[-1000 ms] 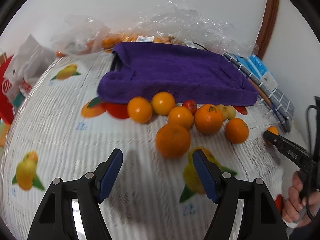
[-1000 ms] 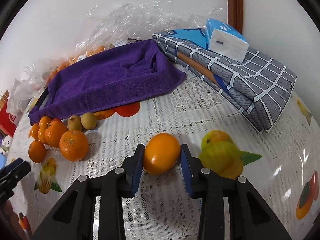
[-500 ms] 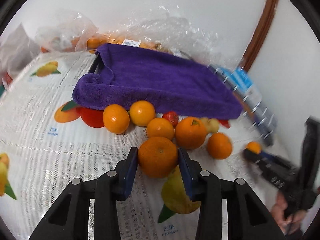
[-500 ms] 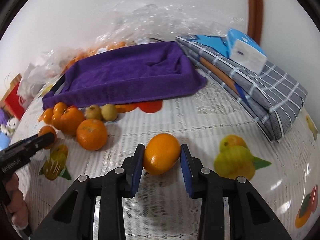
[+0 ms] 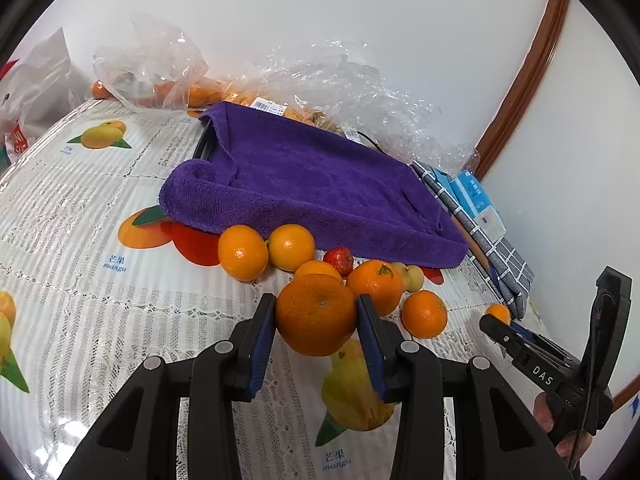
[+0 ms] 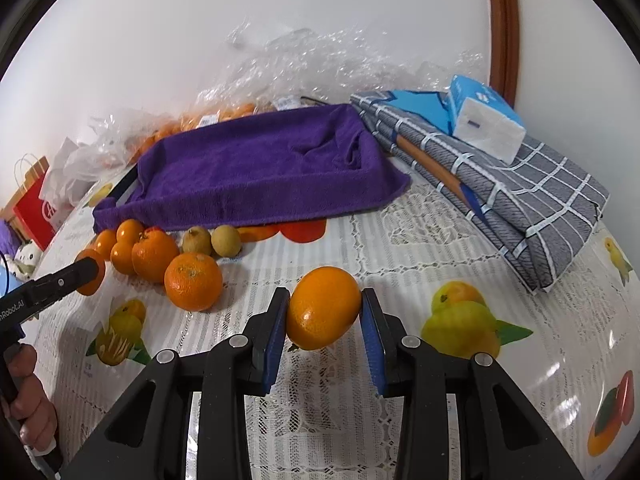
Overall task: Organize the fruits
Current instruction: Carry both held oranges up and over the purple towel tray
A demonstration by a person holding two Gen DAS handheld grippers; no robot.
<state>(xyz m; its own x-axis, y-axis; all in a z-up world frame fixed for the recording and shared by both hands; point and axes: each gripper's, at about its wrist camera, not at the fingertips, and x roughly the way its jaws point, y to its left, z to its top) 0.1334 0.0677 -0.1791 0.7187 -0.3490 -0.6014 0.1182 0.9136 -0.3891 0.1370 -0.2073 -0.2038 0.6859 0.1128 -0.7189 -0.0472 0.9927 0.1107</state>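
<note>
Left hand-held gripper (image 5: 316, 316): blue pads pinching a large orange (image 5: 316, 314) from both sides; fruit sits at the near edge of the fruit cluster, in front of the purple towel (image 5: 316, 184)
Right hand-held gripper (image 6: 325, 312): pads pinching a smooth oval orange (image 6: 324, 307); fruit is in front of the purple towel, apart from the cluster, to its right
Fruit cluster (image 6: 160, 252): oranges, one small red fruit (image 5: 338, 260) and two small yellowish fruits (image 6: 211, 240) lie loose along the towel's near edge
Purple towel: draped over a tray; nothing seen on it
Bench (image 5: 80, 240): covered by a lace-pattern cloth with printed fruit
Behind towel: clear plastic bags (image 5: 360, 80) holding more oranges, against the wall
Right of towel: folded checked cloth (image 6: 520, 196) with a tissue pack (image 6: 484, 120) on top
</note>
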